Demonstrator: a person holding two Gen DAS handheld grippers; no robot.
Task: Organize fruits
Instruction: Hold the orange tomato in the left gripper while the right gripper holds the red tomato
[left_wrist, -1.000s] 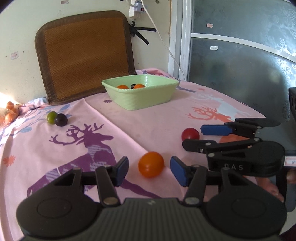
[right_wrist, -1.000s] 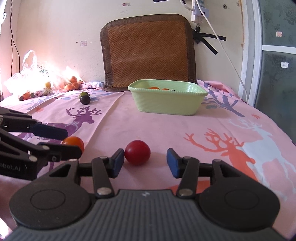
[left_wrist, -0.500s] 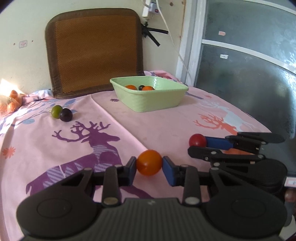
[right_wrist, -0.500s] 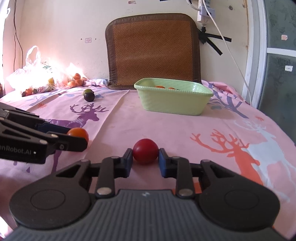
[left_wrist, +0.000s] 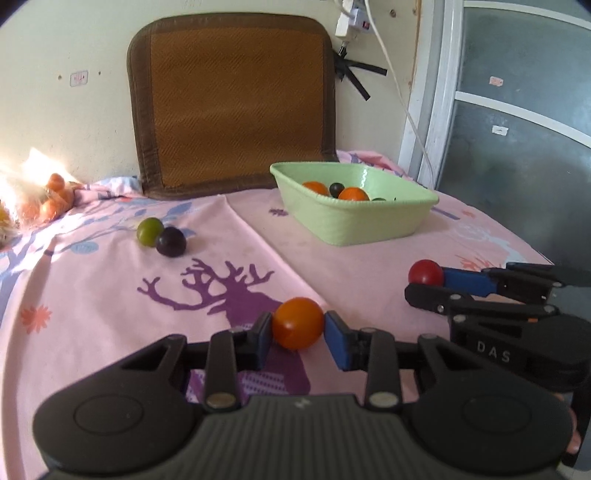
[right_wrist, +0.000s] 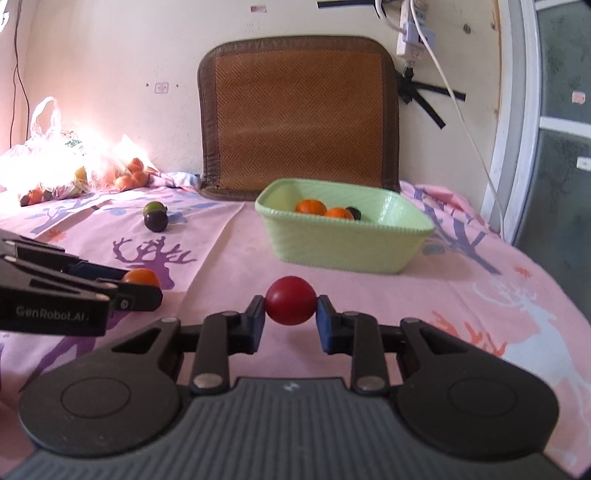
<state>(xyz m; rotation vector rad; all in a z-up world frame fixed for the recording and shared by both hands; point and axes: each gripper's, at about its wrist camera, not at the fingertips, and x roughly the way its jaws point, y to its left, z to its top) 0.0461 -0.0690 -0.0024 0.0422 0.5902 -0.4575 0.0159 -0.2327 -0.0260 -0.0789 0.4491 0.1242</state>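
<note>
My left gripper (left_wrist: 297, 332) is shut on an orange fruit (left_wrist: 297, 323) and holds it above the pink cloth. My right gripper (right_wrist: 290, 314) is shut on a red fruit (right_wrist: 290, 300), also lifted. Each gripper shows in the other's view: the right one with the red fruit (left_wrist: 425, 272), the left one with the orange fruit (right_wrist: 142, 277). A light green basket (left_wrist: 354, 221) stands ahead with orange and dark fruits inside; it also shows in the right wrist view (right_wrist: 343, 243). A green fruit (left_wrist: 149, 229) and a dark purple fruit (left_wrist: 170, 241) lie side by side at the left.
A brown woven cushion (left_wrist: 232, 107) leans on the back wall. A plastic bag of fruits (right_wrist: 55, 173) lies at the far left. A white cable (left_wrist: 399, 85) hangs by the glass door frame at the right. The table edge runs along the right.
Both grippers closed on their fruits, the left on the orange one and the right on the red one, then lifted them off the cloth and moved closer toward the basket.
</note>
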